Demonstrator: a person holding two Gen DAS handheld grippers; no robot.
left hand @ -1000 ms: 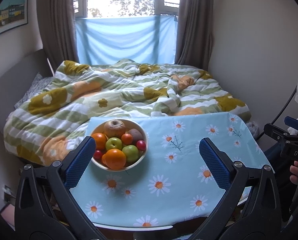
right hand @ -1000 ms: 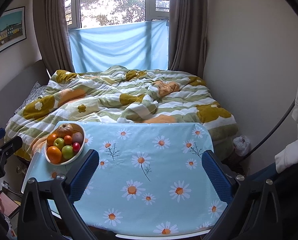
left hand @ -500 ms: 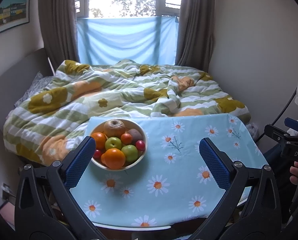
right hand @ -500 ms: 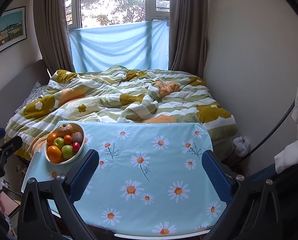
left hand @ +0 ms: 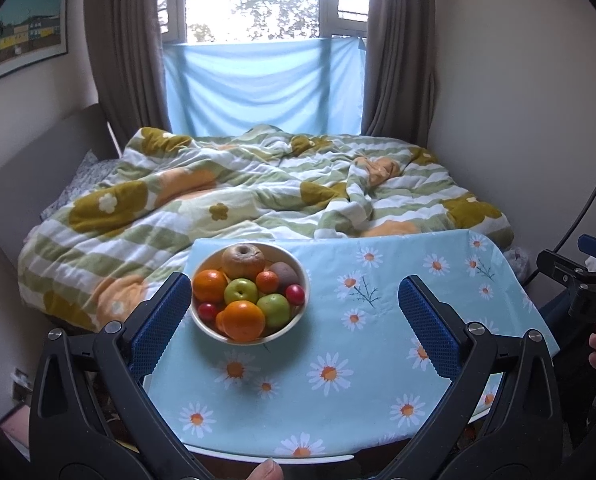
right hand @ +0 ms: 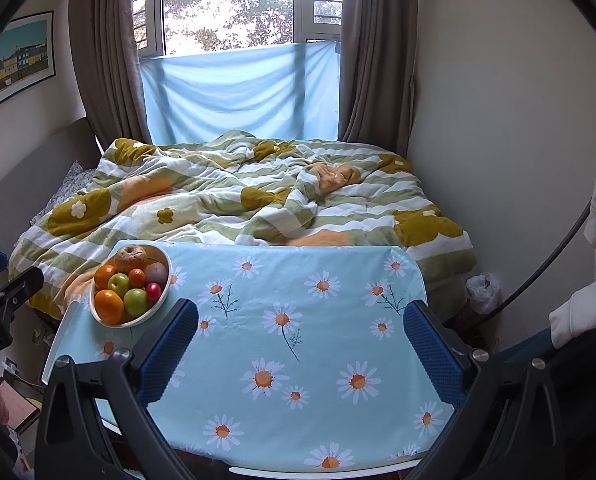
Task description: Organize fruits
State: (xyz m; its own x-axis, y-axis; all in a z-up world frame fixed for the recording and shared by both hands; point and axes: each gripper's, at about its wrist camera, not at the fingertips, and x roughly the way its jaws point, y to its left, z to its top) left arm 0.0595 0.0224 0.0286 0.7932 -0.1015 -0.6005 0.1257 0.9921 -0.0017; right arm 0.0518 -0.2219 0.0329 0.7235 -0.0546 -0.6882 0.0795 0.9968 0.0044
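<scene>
**Fruit heaped in one bowl, both tools spread and holding nothing**

Nearest the lens in the left wrist view, the left hand-held gripper [left hand: 296,312] stands with its blue pads spread wide, empty, above the daisy-print desk [left hand: 337,392]. The right hand-held gripper [right hand: 301,344] is likewise spread and empty over its own stretch of cloth.

The fruit all sits in the white bowl [left hand: 298,312], at about 11 o'clock from the left tool. Near to far: an orange [left hand: 244,320] at the front rim, two green apples [left hand: 240,291] behind it, small red fruits at the sides, a brown wrinkled apple [left hand: 244,260] on top at the back. No fruit lies loose on the cloth, which fits a pile waiting to be sorted or one already gathered.

If a piece is lifted, I judge the top or front ones safest; pulling a buried one could roll the rest.

The right wrist view shows the bowl close to the desk's left edge and the left tool at 9 o'clock. The left wrist view alone shows the fruit clearly, plus the right tool at 3 o'clock.
</scene>
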